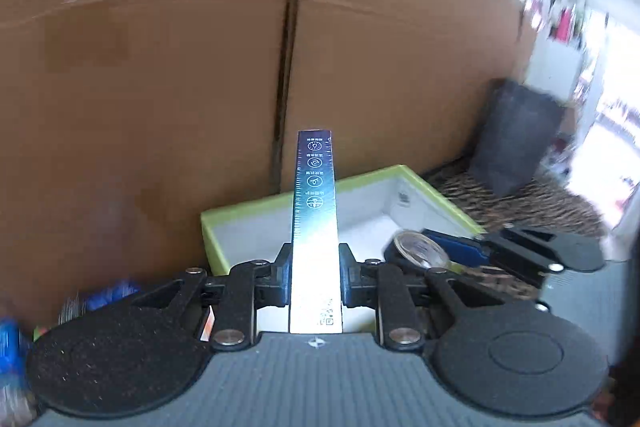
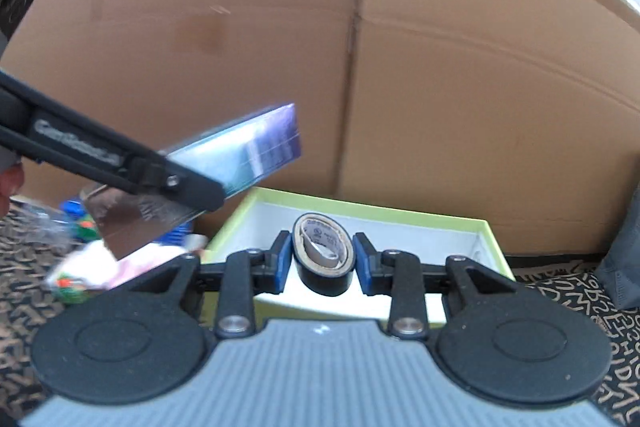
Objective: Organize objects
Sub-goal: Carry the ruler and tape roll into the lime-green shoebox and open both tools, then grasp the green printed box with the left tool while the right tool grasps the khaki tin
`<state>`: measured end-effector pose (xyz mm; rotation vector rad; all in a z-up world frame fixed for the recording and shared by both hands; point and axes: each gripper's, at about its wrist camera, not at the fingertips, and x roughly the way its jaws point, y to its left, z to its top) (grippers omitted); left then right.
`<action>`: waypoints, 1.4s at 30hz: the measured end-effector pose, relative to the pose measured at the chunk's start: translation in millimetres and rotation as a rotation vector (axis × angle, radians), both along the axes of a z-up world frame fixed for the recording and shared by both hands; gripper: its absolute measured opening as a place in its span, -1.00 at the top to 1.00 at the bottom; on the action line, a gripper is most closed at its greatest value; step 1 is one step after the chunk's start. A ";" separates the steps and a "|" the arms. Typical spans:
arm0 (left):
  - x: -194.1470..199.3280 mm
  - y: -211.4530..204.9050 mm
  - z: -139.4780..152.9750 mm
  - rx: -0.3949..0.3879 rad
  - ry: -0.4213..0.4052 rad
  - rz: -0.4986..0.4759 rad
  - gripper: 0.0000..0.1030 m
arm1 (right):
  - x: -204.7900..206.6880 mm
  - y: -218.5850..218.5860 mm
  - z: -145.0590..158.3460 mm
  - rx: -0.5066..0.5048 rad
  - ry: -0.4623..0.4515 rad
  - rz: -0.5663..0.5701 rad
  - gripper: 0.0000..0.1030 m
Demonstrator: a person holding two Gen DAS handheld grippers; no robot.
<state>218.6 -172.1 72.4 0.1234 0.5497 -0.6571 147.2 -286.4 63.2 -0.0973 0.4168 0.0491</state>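
Left gripper [image 1: 314,277] clamped on slim iridescent blue-silver cardboard box [image 1: 315,227], held over near edge of lime-green-rimmed white open box [image 1: 280,201]. Right gripper [image 2: 320,261] pinches black electrical tape roll [image 2: 323,253], also above that box. Box interior looks bare, so nothing sorted yet; both items need dropping in. Colourful clutter [image 2: 80,267] on patterned carpet [image 2: 580,307] beside box's left edge remains.
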 end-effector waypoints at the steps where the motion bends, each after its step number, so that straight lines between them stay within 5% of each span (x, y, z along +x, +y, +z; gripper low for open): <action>1: 10.2 -10.7 -6.7 0.027 -0.005 -0.007 0.57 | 10.6 -3.8 -5.0 -0.001 0.019 -0.011 0.38; 10: 53.4 -51.4 -60.5 0.210 0.015 -0.103 0.56 | 75.7 -29.2 -52.0 0.037 0.192 0.009 0.37; 11: 55.1 -50.7 -63.6 0.205 0.010 -0.091 0.44 | 79.0 -29.9 -55.0 0.044 0.203 0.022 0.37; 12: 55.7 -49.0 -64.8 0.195 0.005 -0.072 -0.14 | 81.7 -31.2 -57.4 0.055 0.208 0.036 0.32; 14: 53.0 -42.2 -63.0 0.167 -0.013 0.007 -0.74 | 82.9 -34.2 -59.4 0.062 0.197 0.023 -0.37; 15: 48.4 -36.1 -60.6 0.135 -0.046 0.033 -0.76 | 80.6 -35.2 -59.9 0.051 0.174 0.000 -0.83; 16: 46.2 -33.0 -58.0 0.115 -0.064 0.032 -0.76 | 78.7 -33.7 -59.5 0.037 0.145 -0.008 -0.92; 22: 20.4 -12.2 -43.3 0.049 -0.057 0.050 -0.76 | 54.2 -34.8 -50.0 0.027 0.097 -0.042 -1.00; 29: -60.9 39.1 -39.7 0.037 -0.092 0.142 -0.79 | -21.2 -7.2 -27.0 0.055 0.013 -0.014 -1.00; 42: -157.2 171.7 -99.3 -0.102 0.151 0.448 -0.79 | -110.8 81.0 -87.7 0.209 0.161 0.107 -1.00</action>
